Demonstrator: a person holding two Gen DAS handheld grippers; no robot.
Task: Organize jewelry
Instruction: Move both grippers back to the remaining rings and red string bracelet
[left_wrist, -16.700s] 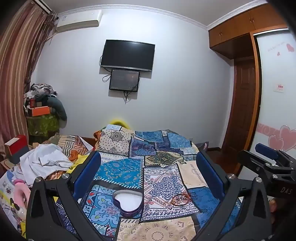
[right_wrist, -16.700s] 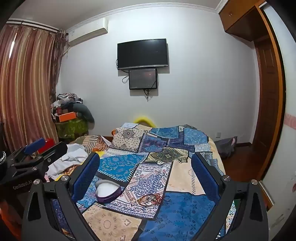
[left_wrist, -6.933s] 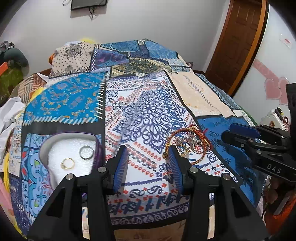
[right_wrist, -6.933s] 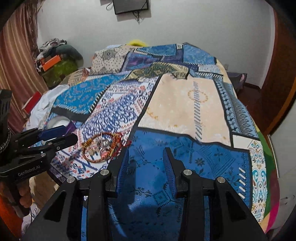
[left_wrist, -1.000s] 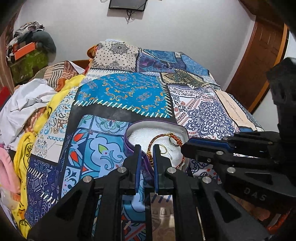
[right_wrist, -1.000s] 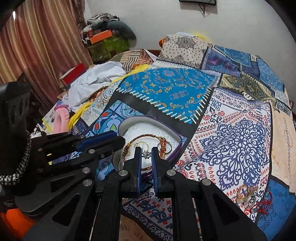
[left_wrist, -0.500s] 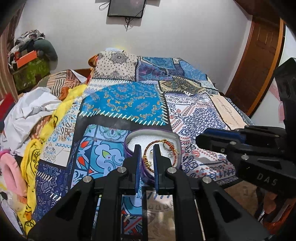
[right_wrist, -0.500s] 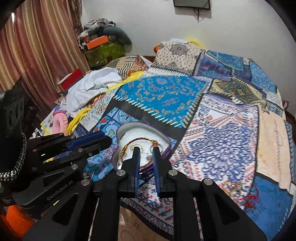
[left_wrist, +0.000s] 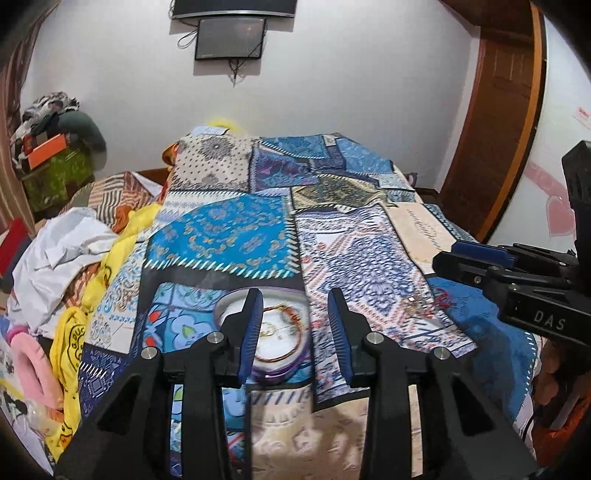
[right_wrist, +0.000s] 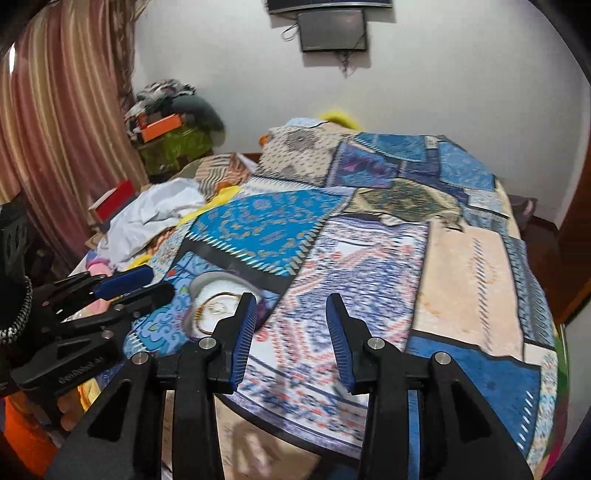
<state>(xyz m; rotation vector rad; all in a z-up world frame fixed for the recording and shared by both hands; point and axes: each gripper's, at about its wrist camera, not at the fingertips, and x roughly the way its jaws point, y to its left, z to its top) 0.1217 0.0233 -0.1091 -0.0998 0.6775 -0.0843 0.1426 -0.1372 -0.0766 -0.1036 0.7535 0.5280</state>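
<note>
A purple heart-shaped box (left_wrist: 284, 363) with a white lining lies on the patchwork bedspread (left_wrist: 229, 236). In it lie a beaded bracelet (left_wrist: 291, 314) and gold rings. My left gripper (left_wrist: 295, 321) is open and empty, raised above the box. A small pile of loose jewelry (left_wrist: 424, 306) lies to the right of the box. My right gripper (right_wrist: 291, 325) is open and empty above the bedspread (right_wrist: 472, 273), to the right of the box (right_wrist: 218, 291). It also shows at the right of the left wrist view (left_wrist: 480, 258).
Crumpled white and yellow cloths (left_wrist: 74, 258) lie along the bed's left side. A cluttered stand (left_wrist: 51, 166) and curtain (right_wrist: 55, 129) are at the left. Two screens (left_wrist: 231, 33) hang on the far wall. A wooden door (left_wrist: 491, 122) is at the right.
Both grippers have opened and drawn back and up from the box. The bracelet now lies in the box, let go.
</note>
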